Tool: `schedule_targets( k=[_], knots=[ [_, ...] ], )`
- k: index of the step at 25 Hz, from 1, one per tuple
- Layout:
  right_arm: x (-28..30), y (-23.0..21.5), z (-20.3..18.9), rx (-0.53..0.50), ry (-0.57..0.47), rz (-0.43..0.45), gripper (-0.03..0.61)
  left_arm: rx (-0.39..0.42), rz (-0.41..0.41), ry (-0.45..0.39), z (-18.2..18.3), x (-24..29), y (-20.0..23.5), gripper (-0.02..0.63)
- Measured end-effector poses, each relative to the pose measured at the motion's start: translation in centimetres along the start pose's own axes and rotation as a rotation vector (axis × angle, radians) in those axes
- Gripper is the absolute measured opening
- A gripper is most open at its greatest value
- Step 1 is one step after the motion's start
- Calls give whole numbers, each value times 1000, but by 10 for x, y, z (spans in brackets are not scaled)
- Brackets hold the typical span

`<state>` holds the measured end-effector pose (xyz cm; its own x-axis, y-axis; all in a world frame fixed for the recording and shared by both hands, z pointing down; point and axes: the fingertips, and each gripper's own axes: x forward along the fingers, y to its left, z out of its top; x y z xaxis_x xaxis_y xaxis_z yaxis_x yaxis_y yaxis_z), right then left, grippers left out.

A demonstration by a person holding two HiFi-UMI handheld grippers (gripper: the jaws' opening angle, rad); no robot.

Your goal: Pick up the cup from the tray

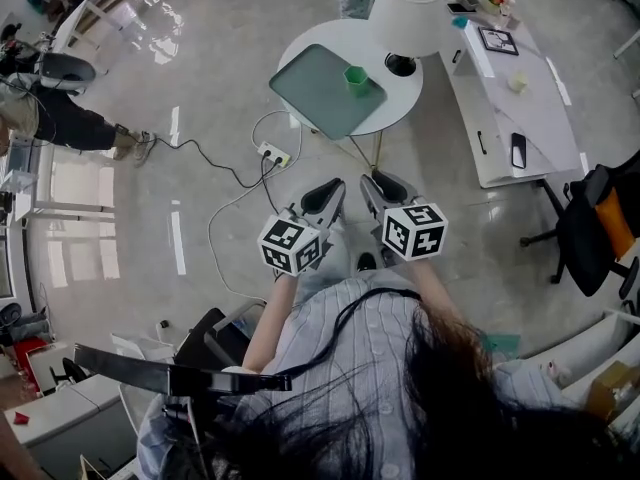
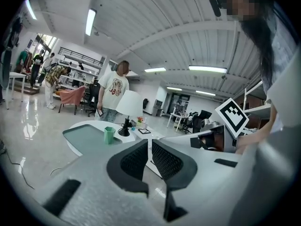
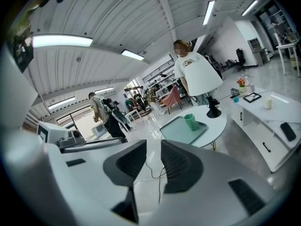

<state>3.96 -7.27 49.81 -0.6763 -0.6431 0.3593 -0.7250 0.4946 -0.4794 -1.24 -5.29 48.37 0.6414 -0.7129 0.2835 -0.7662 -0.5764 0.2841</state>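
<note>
The head view looks steeply down from above the person. The left hand-held gripper [image 1: 322,200] and right hand-held gripper [image 1: 385,190] are close below it, and the round white counter [image 1: 310,38] lies farther ahead, near the top edge. Each gripper view sits low behind its own jaws, facing forward and slightly upward toward the ceiling. All three views share the distant counter, its grey-green rectangular tray [image 1: 315,93] and small green plastic cup [image 1: 355,77].
</note>
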Motion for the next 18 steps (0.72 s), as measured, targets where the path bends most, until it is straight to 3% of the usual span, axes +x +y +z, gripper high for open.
schedule_targets(
  k=[18],
  knots=[
    [71,-55,47,32,3,-106,109,-5,-87,62,29,78,77,17]
  ],
)
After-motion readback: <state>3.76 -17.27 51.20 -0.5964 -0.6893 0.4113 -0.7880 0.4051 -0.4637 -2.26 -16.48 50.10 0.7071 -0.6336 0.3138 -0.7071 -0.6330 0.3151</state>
